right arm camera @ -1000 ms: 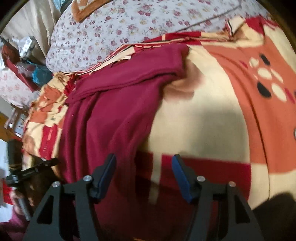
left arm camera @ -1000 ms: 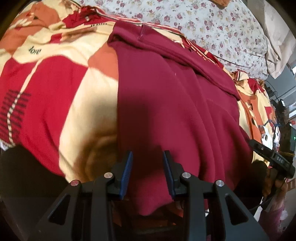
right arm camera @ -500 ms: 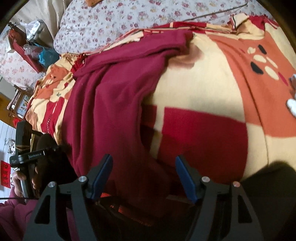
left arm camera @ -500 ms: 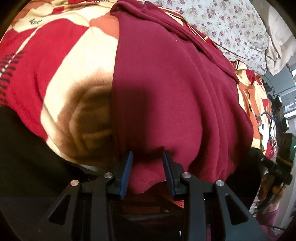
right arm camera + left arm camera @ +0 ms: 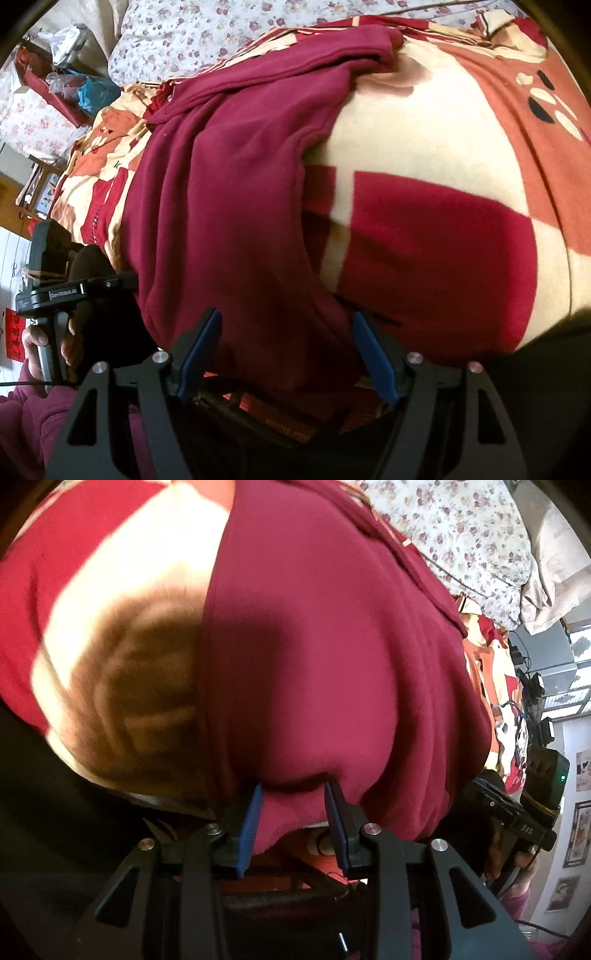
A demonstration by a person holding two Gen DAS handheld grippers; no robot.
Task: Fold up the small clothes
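left wrist view: maroon garment [image 5: 332,657] lies spread on the checked blanket [image 5: 110,602] that covers the bed, its near hem hanging over the blanket's front edge. left gripper [image 5: 291,812] sits at that hem with its jaws apart; a lobe of the hem hangs between the blue pads [image 5: 249,823] and reaches both of them, with no pinch to be seen. floral sheet [image 5: 461,531] lies beyond the garment's far edge. a beige pillow [image 5: 554,565] sits to the right of the garment's far end. the right gripper's body [image 5: 517,819] shows at the garment's right hem corner, a hand around its handle. right wrist view: the same garment [image 5: 229,184] runs from the near blanket edge away toward the floral sheet [image 5: 207,33], a sleeve folded across its far end. right gripper [image 5: 286,343] is at the near hem, jaws wide apart, the hem hanging down between the blue pads [image 5: 373,354] with nothing clamped. blanket [image 5: 443,229] lies bare to the right of the garment. the left gripper's body [image 5: 70,288] is held by a hand [image 5: 40,339] to the left of the garment's hem. motion blur in both views.
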